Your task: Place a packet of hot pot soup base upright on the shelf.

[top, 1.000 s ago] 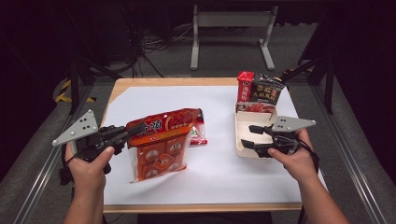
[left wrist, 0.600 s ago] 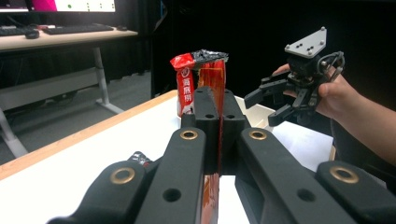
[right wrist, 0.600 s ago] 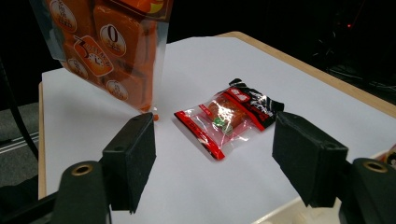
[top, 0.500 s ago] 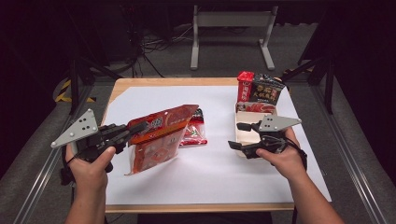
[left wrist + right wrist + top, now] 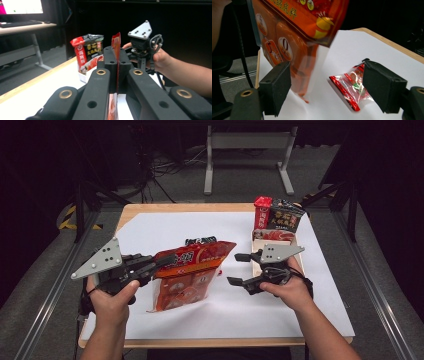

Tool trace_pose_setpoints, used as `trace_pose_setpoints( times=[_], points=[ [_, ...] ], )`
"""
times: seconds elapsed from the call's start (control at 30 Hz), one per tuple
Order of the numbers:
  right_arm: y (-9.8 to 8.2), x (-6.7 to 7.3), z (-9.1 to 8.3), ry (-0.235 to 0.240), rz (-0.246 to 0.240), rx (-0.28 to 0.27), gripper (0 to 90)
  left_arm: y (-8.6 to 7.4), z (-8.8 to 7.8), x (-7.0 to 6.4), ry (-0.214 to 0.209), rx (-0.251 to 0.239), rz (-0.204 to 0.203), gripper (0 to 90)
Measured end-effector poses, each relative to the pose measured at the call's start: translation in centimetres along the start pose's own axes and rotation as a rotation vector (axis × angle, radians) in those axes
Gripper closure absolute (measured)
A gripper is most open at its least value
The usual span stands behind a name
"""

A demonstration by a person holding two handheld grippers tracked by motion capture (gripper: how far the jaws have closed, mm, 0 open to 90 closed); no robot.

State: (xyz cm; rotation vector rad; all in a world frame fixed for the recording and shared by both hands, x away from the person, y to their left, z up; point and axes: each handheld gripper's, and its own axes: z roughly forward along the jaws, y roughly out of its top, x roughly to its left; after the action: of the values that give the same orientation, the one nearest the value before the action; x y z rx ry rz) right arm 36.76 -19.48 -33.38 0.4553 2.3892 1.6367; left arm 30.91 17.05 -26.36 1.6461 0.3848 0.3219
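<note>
Two grippers up, one job: I'm holding the big orange bag (image 5: 189,270) by its top edge with my left gripper (image 5: 161,264), clenched on it, so the bag hangs tilted over the white sheet (image 5: 165,227) with its lower end near the paper. In the left gripper view the bag edge (image 5: 115,46) stands pinched between the jaws. My right gripper (image 5: 239,269) is released; its jaws have just been opening, nothing between them. It points at the bag, probably to take the free side. A small red sachet (image 5: 352,87) lies flat on the sheet beyond the bag. Packets (image 5: 276,216) stand in the tray (image 5: 256,240) at the far right, parked well clear.
</note>
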Motion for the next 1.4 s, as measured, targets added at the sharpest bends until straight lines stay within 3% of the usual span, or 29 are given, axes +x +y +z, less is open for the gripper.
trace_pose_setpoints(
  times=[0.3,0.57,0.7,0.9,1.0,1.4],
  points=[
    [-0.1,0.3,1.0,0.028,-0.018,-0.012,23.6,0.1,2.0,-0.5,-0.043,-0.006,0.014,89.9],
    [-0.4,0.5,1.5,0.075,-0.031,-0.024,23.4,0.3,2.4,-0.9,-0.069,-0.046,0.035,90.0],
    [-0.5,0.8,1.9,0.114,-0.037,-0.047,23.4,0.3,2.3,-0.9,-0.072,-0.059,0.042,90.0],
    [-0.5,0.8,1.9,0.112,-0.039,-0.061,24.5,0.2,2.4,-1.0,-0.071,-0.067,0.045,90.0],
    [-0.4,1.0,1.9,0.119,-0.063,-0.075,28.1,0.0,2.6,-0.8,-0.062,-0.062,0.037,90.0],
    [-0.7,1.5,3.0,0.156,-0.077,-0.062,32.4,-0.2,2.4,-0.5,-0.064,-0.09,0.032,89.9]
  ],
)
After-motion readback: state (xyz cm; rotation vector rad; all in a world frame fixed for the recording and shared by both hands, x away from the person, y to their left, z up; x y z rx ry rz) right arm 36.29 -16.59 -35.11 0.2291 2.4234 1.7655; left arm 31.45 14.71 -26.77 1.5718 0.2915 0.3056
